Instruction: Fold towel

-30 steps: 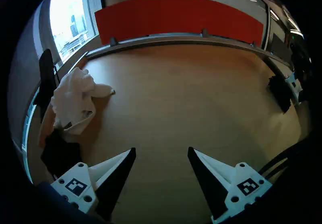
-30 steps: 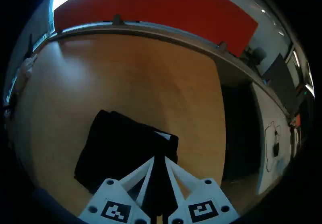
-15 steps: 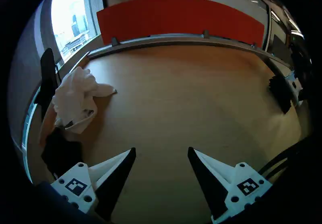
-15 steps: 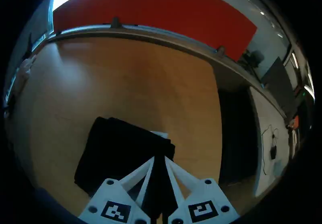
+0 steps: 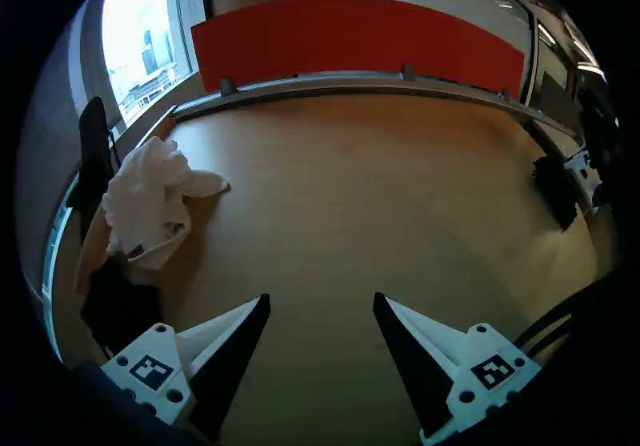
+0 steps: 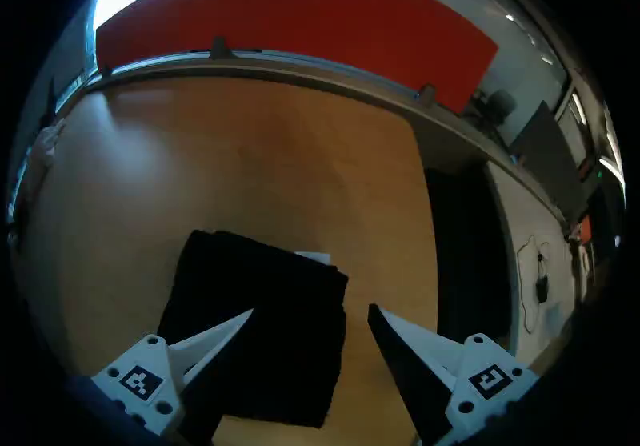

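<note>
Both left gripper point(image 5: 320, 295) and right gripper point(image 6: 310, 310) are held with jaws wide, the latter over a folded black towel point(image 6: 264, 310) at lower centre.

Matt black cloth towel point(image 6: 264, 326) on smooth wood table point(image 6: 240, 166)

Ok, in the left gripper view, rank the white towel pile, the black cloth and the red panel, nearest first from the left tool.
1. Black cloth, lower left, beside the left tool.
2. White towel pile, left, behind it.
3. Red panel, far back.
</note>
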`<action>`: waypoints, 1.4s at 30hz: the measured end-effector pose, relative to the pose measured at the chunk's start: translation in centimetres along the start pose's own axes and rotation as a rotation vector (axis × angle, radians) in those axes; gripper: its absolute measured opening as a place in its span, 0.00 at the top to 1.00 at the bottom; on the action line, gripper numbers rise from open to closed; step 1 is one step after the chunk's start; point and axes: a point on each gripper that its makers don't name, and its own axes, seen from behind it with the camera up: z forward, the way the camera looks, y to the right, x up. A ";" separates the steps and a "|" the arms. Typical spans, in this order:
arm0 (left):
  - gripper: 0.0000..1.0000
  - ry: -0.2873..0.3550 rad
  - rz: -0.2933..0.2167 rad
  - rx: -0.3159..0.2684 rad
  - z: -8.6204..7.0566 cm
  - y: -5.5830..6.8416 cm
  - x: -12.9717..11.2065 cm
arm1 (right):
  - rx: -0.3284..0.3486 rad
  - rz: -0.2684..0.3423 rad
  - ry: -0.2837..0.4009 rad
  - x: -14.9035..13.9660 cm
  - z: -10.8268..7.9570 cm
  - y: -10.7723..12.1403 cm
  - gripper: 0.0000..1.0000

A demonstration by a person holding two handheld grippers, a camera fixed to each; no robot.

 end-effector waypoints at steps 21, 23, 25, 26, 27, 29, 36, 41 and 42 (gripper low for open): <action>0.04 0.044 -0.001 -0.029 -0.5 0.3 1.7 | 0.005 0.148 0.131 0.2 -4.2 -2.2 0.00; 0.04 0.048 0.002 -0.032 -0.7 0.4 1.9 | 0.001 0.165 0.154 0.3 -4.7 -2.3 0.00; 0.04 0.053 0.003 -0.034 -0.8 0.5 2.0 | -0.006 0.181 0.179 0.5 -5.2 -2.5 0.00; 0.04 0.055 0.004 -0.035 -0.9 0.5 2.1 | -0.011 0.189 0.195 0.7 -5.5 -2.5 0.00; 0.04 0.057 0.004 -0.035 -0.9 0.5 2.2 | -0.015 0.197 0.210 0.9 -5.7 -2.5 0.00; 0.04 0.061 0.003 -0.037 -1.1 0.5 2.3 | -0.023 0.212 0.243 1.4 -6.4 -2.7 0.00; 0.04 0.074 -0.002 -0.039 -1.4 0.4 2.8 | -0.066 0.262 0.359 2.9 -9.0 -2.6 0.00; 0.04 0.083 -0.003 -0.039 -1.6 0.3 3.2 | -0.109 0.279 0.425 3.3 -10.6 -2.5 0.00; 0.04 0.085 -0.003 -0.039 -1.7 0.2 3.3 | -0.114 0.280 0.436 3.3 -10.9 -2.6 0.00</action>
